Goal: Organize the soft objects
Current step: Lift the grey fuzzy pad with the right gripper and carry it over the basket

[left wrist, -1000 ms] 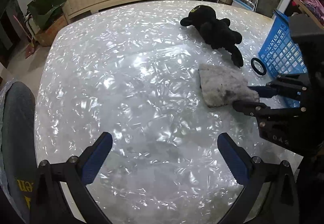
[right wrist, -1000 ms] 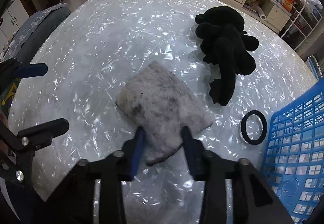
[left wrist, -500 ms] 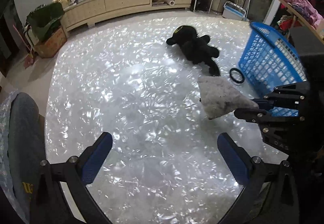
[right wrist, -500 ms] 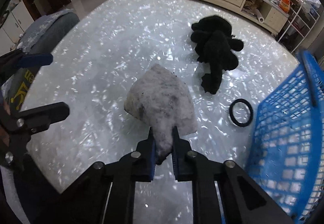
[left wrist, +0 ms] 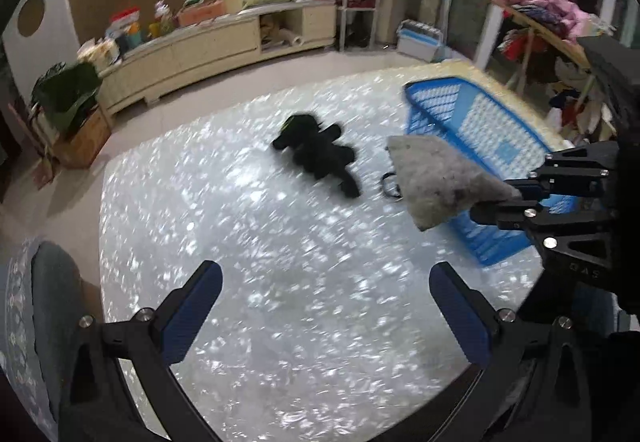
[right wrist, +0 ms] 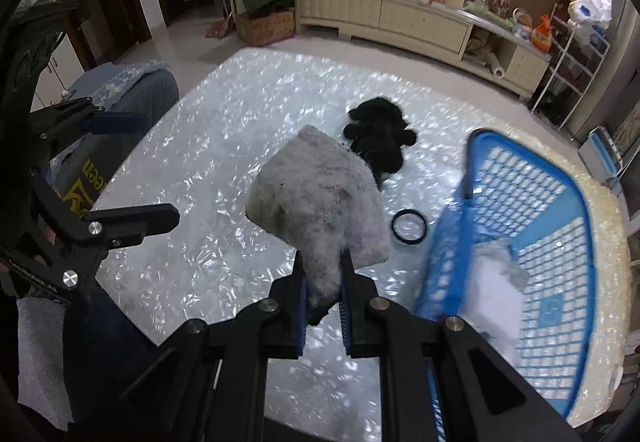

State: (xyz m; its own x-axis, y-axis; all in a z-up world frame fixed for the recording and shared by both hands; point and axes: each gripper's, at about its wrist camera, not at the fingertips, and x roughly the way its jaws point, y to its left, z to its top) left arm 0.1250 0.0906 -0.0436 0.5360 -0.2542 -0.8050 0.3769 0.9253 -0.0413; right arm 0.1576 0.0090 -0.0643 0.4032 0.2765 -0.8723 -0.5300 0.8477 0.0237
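Observation:
My right gripper (right wrist: 323, 274) is shut on a corner of a grey fuzzy cushion (right wrist: 320, 210) and holds it in the air above the table, left of the blue basket (right wrist: 536, 242). The cushion (left wrist: 436, 178) and right gripper (left wrist: 496, 200) also show in the left wrist view, in front of the basket (left wrist: 480, 130). A black plush toy (left wrist: 316, 154) lies on the table; in the right wrist view it (right wrist: 380, 134) lies beyond the cushion. My left gripper (left wrist: 326, 306) is open and empty, high above the table's near side.
A black ring (right wrist: 408, 227) lies on the shiny white table (right wrist: 224, 146) between plush and basket. White soft stuff (right wrist: 492, 282) lies inside the basket. A grey chair (left wrist: 48, 314) stands at the table's left. A long cabinet (left wrist: 208, 50) stands behind.
My right gripper closed on the grey cushion and lifted it off the table, up toward the basket. Both grippers rose well above the table.

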